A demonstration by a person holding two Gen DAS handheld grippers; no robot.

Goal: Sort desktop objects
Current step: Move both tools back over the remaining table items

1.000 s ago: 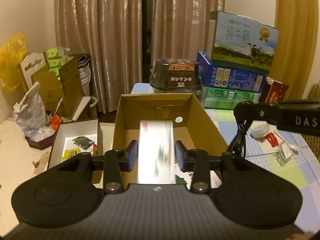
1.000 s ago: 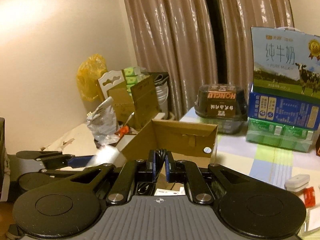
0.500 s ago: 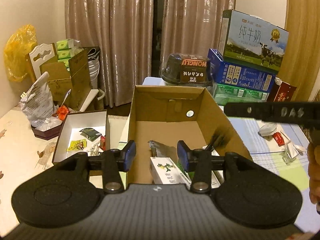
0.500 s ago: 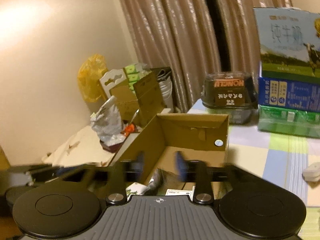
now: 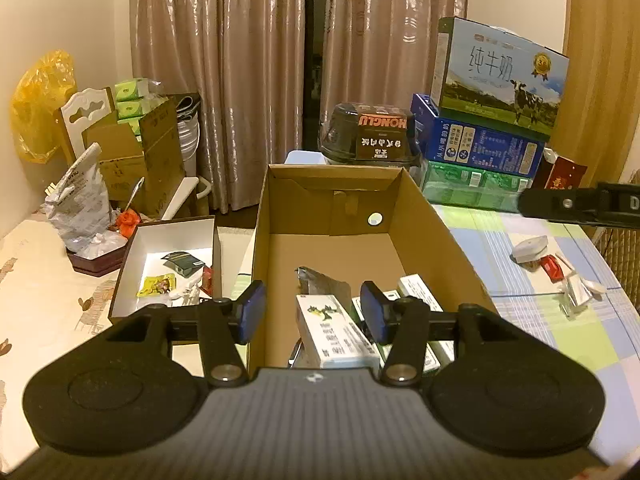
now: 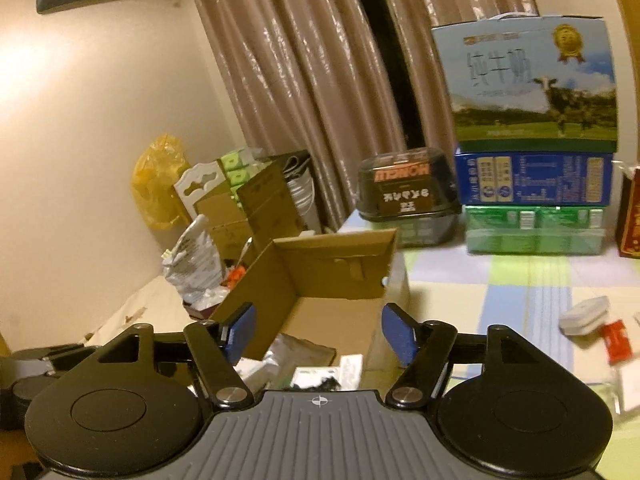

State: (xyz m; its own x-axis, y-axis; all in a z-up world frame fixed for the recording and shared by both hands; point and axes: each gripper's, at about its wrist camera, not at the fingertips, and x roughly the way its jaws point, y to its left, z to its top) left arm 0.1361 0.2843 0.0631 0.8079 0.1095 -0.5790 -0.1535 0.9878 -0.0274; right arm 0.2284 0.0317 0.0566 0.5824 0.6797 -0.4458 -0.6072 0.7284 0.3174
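Both grippers, left (image 5: pixel 312 312) and right (image 6: pixel 318 334), spread and empty above the cardboard box (image 5: pixel 440 220). Judged between picks. Next: reach for the small items (image 5: pixel 554 268) on the surface (image 5: pixel 500 248).

Left gripper (image 5: pixel 313 311) (empty, spread) over cardboard box (image 5: pixel 404 196)

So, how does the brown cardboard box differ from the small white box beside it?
The brown cardboard box is larger with taller walls; the white box is shallow. The brown one holds white cartons, the white one small packets. Both are open on top.
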